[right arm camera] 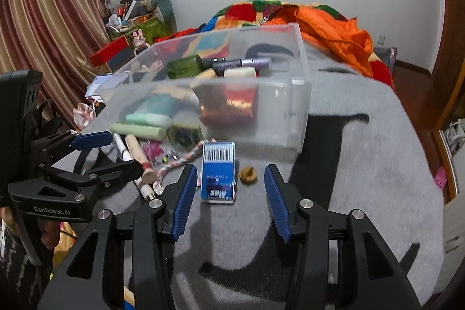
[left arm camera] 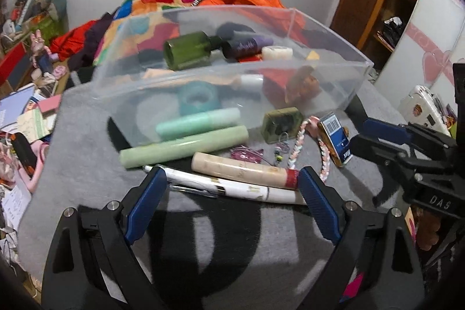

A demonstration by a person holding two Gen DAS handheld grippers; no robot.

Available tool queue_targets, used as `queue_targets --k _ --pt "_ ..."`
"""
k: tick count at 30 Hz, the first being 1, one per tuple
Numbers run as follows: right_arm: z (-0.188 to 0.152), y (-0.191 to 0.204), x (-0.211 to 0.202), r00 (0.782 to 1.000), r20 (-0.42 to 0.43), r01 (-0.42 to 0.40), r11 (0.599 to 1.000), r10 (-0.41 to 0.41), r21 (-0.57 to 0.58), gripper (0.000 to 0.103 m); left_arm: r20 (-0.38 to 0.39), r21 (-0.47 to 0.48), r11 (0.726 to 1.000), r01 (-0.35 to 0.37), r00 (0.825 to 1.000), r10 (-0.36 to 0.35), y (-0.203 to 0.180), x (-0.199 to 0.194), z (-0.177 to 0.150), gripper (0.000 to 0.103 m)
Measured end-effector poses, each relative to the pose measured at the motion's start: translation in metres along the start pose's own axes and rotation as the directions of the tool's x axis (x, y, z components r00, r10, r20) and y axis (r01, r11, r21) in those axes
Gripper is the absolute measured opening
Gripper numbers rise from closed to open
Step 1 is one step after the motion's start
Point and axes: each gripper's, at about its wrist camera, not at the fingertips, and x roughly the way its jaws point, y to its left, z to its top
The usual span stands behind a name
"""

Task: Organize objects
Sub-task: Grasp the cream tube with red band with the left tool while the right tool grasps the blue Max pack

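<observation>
1. Left gripper (left arm camera: 232,188): jaws wide apart, straddling a white pen (left arm camera: 221,186) and beige tube (left arm camera: 244,169).
2. Right gripper (right arm camera: 231,188): jaws apart around a blue box (right arm camera: 218,172), not touching.
3. Clear bin (left arm camera: 334,71) stands just behind; bare grey cloth (right arm camera: 363,164) lies right.

You have a grey cloth (right arm camera: 363,164) with black markings under a clear plastic bin (left arm camera: 334,71). In it lies a dark green bottle (left arm camera: 189,54) and a purple tube (left arm camera: 247,45). Outside it: a pale green tube (left arm camera: 183,150), a white pen (left arm camera: 238,188), a blue box (right arm camera: 218,173) with a barcode, and a pink-and-white braided cord (left arm camera: 299,144).
</observation>
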Motion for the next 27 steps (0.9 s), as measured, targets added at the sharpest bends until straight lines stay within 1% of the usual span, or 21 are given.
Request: queue_targets --k 5,8,12,15,17,18,19,21,22,24,27 --pt "-0.007 -0.003 0.006 1.000 -0.026 -0.012 1.000 0.013 0.018 0.045 0.002 0.015 1.000 0.016 1.000 -0.016 -0.003 0.001 0.001 0.097" --pt "-0.008 0.000 0.012 0.999 -0.037 -0.019 1.000 0.019 0.019 0.045 0.000 0.046 0.999 0.018 1.000 -0.018 -0.009 0.003 0.001 0.098" --pt "-0.009 0.007 0.017 0.999 -0.038 -0.015 1.000 0.014 -0.006 0.045 0.003 0.107 0.994 -0.008 1.000 0.008 -0.018 0.008 0.001 0.098" --pt "-0.010 0.014 0.019 0.999 -0.038 0.003 0.999 -0.005 -0.038 0.045 0.011 0.117 0.993 -0.019 1.000 0.018 -0.017 0.010 0.003 0.098" --pt "-0.010 0.015 0.020 0.999 -0.037 0.010 0.999 -0.012 -0.046 0.044 0.017 0.105 0.994 -0.021 1.000 0.019 -0.014 0.011 0.005 0.098" --pt "-0.010 0.016 0.020 0.999 -0.034 0.011 0.999 -0.012 -0.047 0.043 0.023 0.096 0.995 -0.018 1.000 0.016 -0.012 0.011 0.005 0.098" --pt "-0.011 0.016 0.019 0.999 -0.032 0.012 0.999 -0.013 -0.047 0.039 0.031 0.086 0.996 -0.013 0.999 0.010 -0.010 0.010 0.005 0.098" --pt "-0.011 0.015 0.019 0.999 -0.032 0.013 0.999 -0.015 -0.046 0.033 0.046 0.078 0.997 -0.010 0.999 0.007 -0.009 0.008 0.004 0.093" --pt "-0.012 0.014 0.018 0.999 -0.030 0.015 0.999 -0.016 -0.043 0.029 0.051 0.082 0.997 -0.004 0.999 0.000 -0.009 0.007 0.003 0.083" --pt "-0.011 0.012 0.018 0.999 -0.032 0.010 0.999 -0.011 -0.032 0.025 0.054 0.084 0.996 -0.006 0.999 0.002 -0.010 0.005 0.001 0.083" --pt "-0.012 0.007 0.016 1.000 -0.029 -0.004 1.000 0.003 -0.010 0.025 0.065 0.086 0.996 -0.007 0.998 0.002 -0.012 0.002 -0.002 0.083"
